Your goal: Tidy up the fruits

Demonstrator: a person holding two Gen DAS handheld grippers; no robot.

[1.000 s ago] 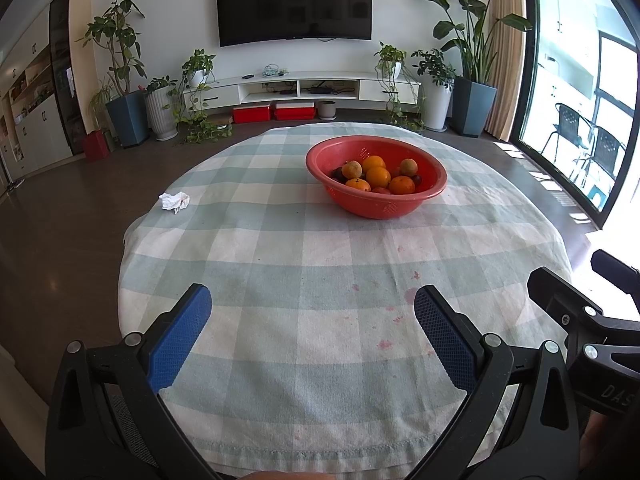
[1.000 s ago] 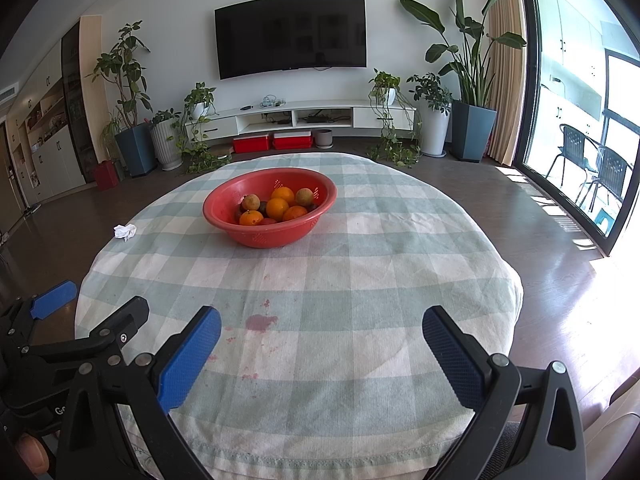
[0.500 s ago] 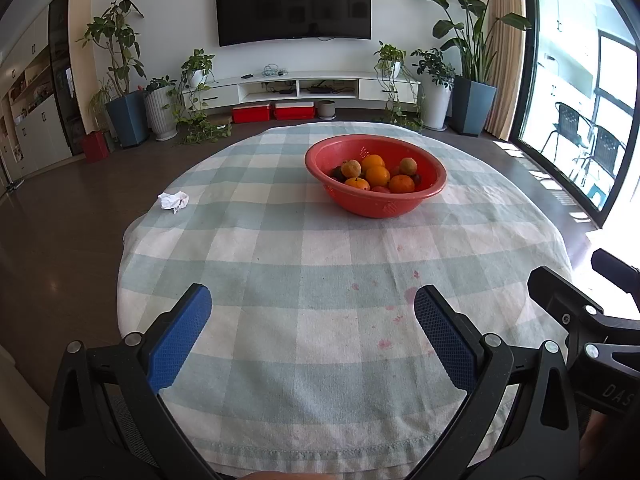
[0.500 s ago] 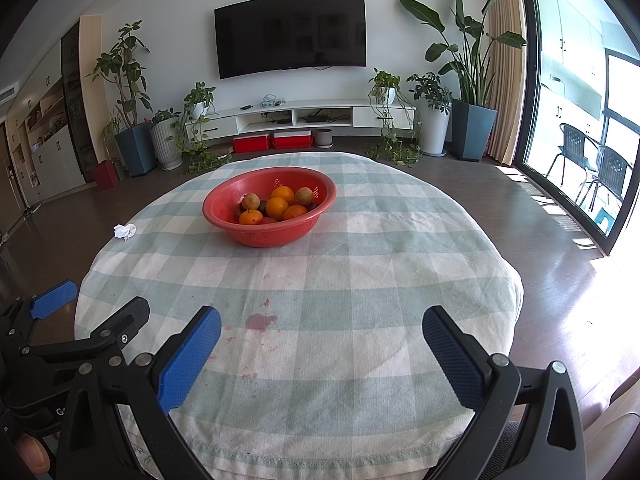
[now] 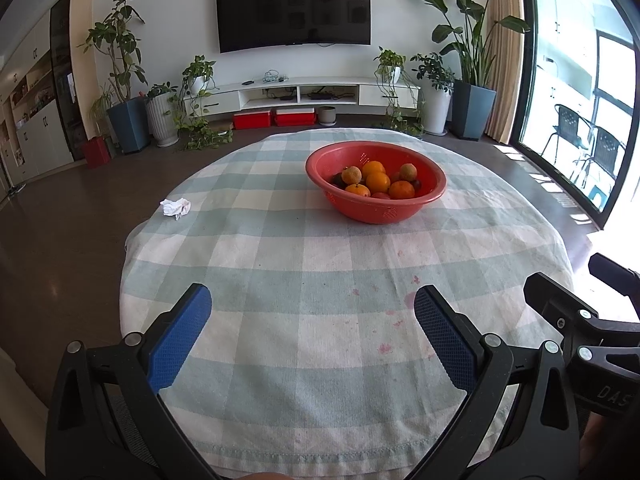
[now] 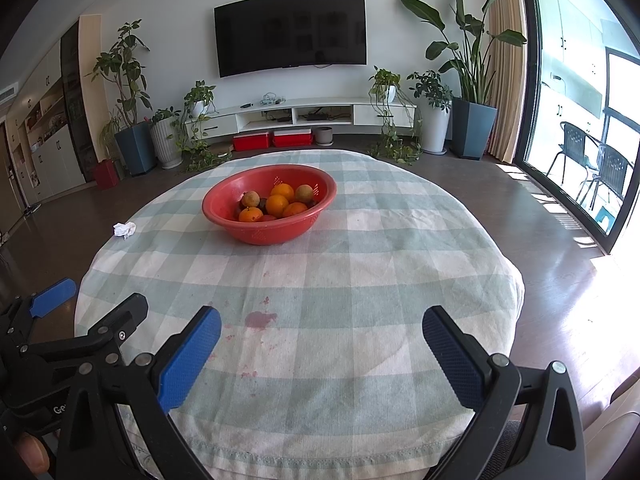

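Note:
A red perforated bowl [image 5: 430, 200] [image 6: 256, 234] sits toward the far side of a round table under a green-and-white checked cloth [image 5: 280, 264] [image 6: 380, 248]. It holds several oranges [image 5: 377, 181] [image 6: 277, 204], brownish round fruits [image 5: 351, 175] and some dark fruit, partly hidden. My left gripper [image 5: 312, 300] hovers open over the near edge, empty. My right gripper [image 6: 322, 320] is open and empty too, over the near edge, right of the left one. Both are well short of the bowl.
A crumpled white tissue [image 5: 175, 207] [image 6: 124, 229] lies near the table's left edge. Red stains [image 6: 260, 319] mark the cloth in front of the grippers. Beyond the table are a wall TV [image 5: 292, 10], potted plants and a glass door at right.

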